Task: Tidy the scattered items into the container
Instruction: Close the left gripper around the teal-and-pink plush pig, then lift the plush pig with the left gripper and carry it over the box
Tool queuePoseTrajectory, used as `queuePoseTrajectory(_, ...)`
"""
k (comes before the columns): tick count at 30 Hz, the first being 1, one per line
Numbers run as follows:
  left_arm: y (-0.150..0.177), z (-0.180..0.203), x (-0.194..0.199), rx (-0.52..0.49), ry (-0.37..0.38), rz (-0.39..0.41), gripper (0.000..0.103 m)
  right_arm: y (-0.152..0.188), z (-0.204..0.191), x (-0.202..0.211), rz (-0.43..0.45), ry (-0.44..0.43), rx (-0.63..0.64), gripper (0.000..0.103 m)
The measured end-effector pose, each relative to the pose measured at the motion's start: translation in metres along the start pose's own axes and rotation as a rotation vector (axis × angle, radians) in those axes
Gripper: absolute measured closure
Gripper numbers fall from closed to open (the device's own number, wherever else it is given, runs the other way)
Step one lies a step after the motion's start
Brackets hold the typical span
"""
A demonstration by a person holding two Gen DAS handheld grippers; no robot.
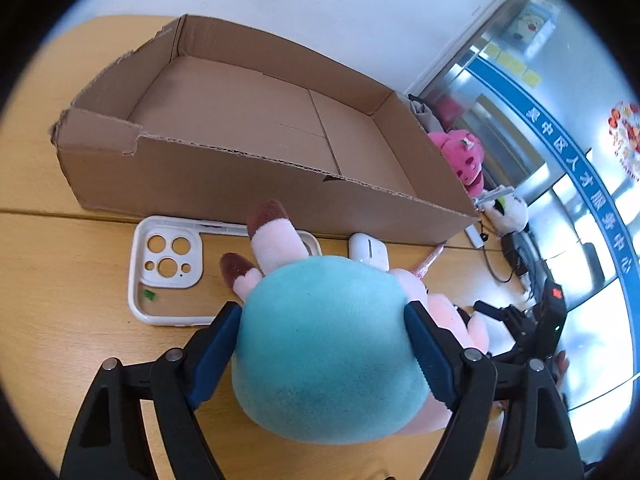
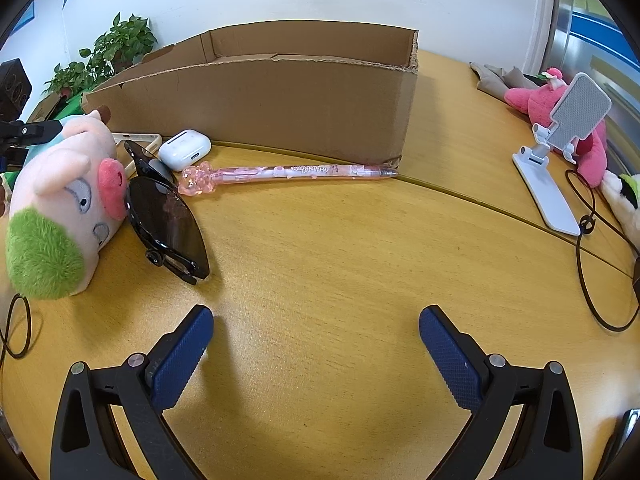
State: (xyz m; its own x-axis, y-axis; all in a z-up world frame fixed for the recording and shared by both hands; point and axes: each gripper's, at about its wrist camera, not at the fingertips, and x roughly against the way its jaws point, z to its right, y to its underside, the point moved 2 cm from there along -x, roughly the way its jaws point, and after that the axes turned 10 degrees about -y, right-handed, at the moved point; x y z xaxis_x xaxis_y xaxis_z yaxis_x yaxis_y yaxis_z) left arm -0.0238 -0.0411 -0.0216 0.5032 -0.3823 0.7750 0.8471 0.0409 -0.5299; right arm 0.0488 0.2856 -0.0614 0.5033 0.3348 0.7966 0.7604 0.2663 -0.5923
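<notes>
Pen (image 2: 288, 170) just before box (image 2: 280, 96)

Each gripper (image 2: 316, 322): black frame, textured blue pads (image 2: 182, 354), silver rivets.

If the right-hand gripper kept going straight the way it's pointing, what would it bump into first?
Probably the bare wooden table: the right gripper is open, empty and angled down at it. The pink pen and cardboard box lie beyond.

The left hand-held gripper (image 1: 324, 316) fills the lower half of its view, blue pads pressed against both sides of a plush toy (image 1: 320, 344). The right hand-held gripper (image 2: 316, 320) sits low in its frame, jaws spread wide, nothing between them.
</notes>
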Motion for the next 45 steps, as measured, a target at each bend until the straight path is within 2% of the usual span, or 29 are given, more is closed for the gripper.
queuePoseTrajectory(4,0.003,0.002,0.000,0.001,-0.014,-0.006,0.024,0.003,-0.010,0.001,0.003,0.012,-0.022,0.000)
queuePoseTrajectory(6,0.005,0.003,0.000,-0.001,-0.019,-0.005,0.024,0.003,-0.025,0.005,0.008,-0.050,-0.020,0.003)
queuePoseTrajectory(9,0.006,0.001,0.002,-0.011,-0.032,-0.001,0.024,-0.009,-0.057,0.034,0.108,-0.166,0.014,0.003)
queuePoseTrajectory(11,0.006,0.002,0.002,-0.013,-0.036,-0.002,0.024,-0.022,-0.084,0.054,0.166,-0.221,0.079,0.000)
queuePoseTrajectory(13,0.006,0.001,0.002,-0.009,-0.037,-0.001,0.024,-0.033,-0.109,0.059,0.177,-0.250,0.150,0.000)
queuePoseTrajectory(16,0.007,0.001,0.002,-0.007,-0.036,0.001,0.024,-0.047,-0.149,0.037,0.131,-0.213,0.278,0.000)
queuePoseTrajectory(17,0.008,0.000,0.002,-0.004,-0.034,0.001,0.024,-0.051,-0.160,0.019,0.092,-0.198,0.299,0.000)
queuePoseTrajectory(19,0.010,-0.001,0.003,0.002,-0.031,-0.003,0.026,-0.053,-0.172,-0.015,0.004,-0.207,0.289,0.006)
queuePoseTrajectory(20,0.011,-0.001,0.003,0.003,-0.031,-0.002,0.027,-0.055,-0.174,-0.026,-0.015,-0.189,0.280,0.004)
queuePoseTrajectory(22,0.012,0.000,0.005,0.006,-0.032,0.002,0.029,-0.056,-0.183,-0.034,-0.019,-0.130,0.282,0.004)
queuePoseTrajectory(24,0.014,0.001,0.008,0.009,-0.027,0.008,0.032,-0.056,-0.189,-0.035,-0.022,-0.085,0.289,0.008)
queuePoseTrajectory(27,0.017,0.004,0.015,0.008,-0.014,0.021,0.036,-0.054,-0.190,-0.027,-0.013,-0.081,0.272,0.017)
queuePoseTrajectory(30,0.019,0.013,0.025,-0.012,-0.022,0.034,0.038,-0.053,-0.188,-0.018,-0.003,-0.112,0.239,0.020)
queuePoseTrajectory(34,0.012,0.025,0.056,-0.043,-0.020,0.098,0.039,-0.059,-0.194,0.004,0.053,-0.129,0.230,0.021)
queuePoseTrajectory(39,-0.014,0.042,0.101,-0.098,-0.031,0.193,0.039,-0.083,-0.210,0.044,0.154,-0.121,0.270,0.022)
queuePoseTrajectory(45,-0.055,0.057,0.138,-0.143,-0.048,0.268,0.039,-0.125,-0.216,0.077,0.228,-0.115,0.319,0.022)
